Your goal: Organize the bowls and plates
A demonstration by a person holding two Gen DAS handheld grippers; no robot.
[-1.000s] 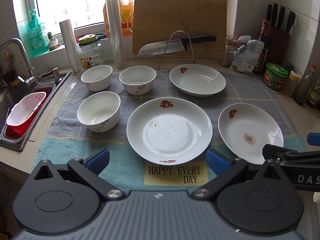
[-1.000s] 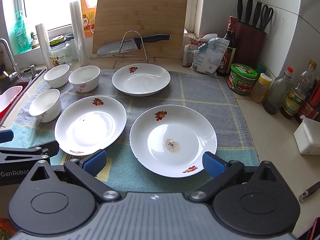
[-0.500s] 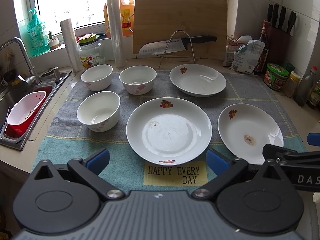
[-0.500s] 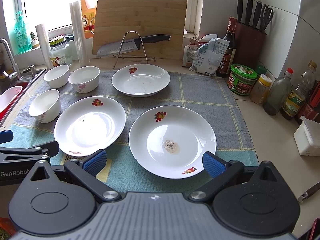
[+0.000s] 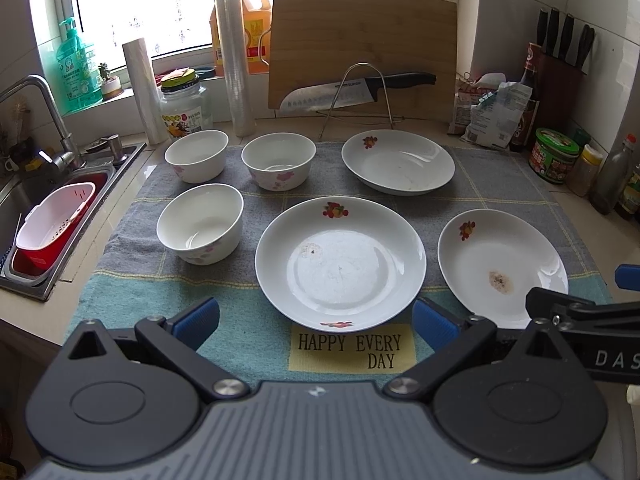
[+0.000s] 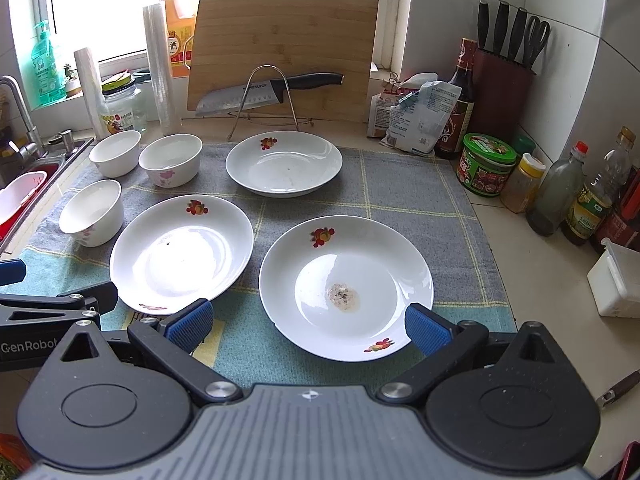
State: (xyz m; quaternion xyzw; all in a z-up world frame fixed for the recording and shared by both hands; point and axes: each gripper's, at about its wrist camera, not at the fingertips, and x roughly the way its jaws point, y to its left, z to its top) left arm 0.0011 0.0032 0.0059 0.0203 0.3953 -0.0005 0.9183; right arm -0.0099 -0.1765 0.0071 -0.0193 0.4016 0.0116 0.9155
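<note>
You held both tongs wide and empty: left tongs (image 5: 316, 318) near the middle plate (image 5: 340, 264), right tongs (image 6: 306, 320) near the stained plate (image 6: 346, 284).

On the worktop (image 5: 592, 216) lies a cloth (image 5: 500, 184) bearing three bowls at the left and three plates to their right: the far-left bowl (image 5: 196, 156) and the middle bowl (image 5: 279, 160) stand side by side at the back, with the near bowl (image 5: 200, 228) in front of them. The back plate (image 5: 398, 162) lies right of the middle bowl, the centre plate (image 5: 340, 264) in front of it, and the right plate (image 5: 502, 266) just beside that one. Behind the cloth a knife (image 5: 356, 92) rests on a wire rack (image 5: 362, 100) before a cutting board (image 5: 364, 40), the sink (image 5: 36, 216) lies left, and jars and bottles (image 6: 560, 192) stand right.
</note>
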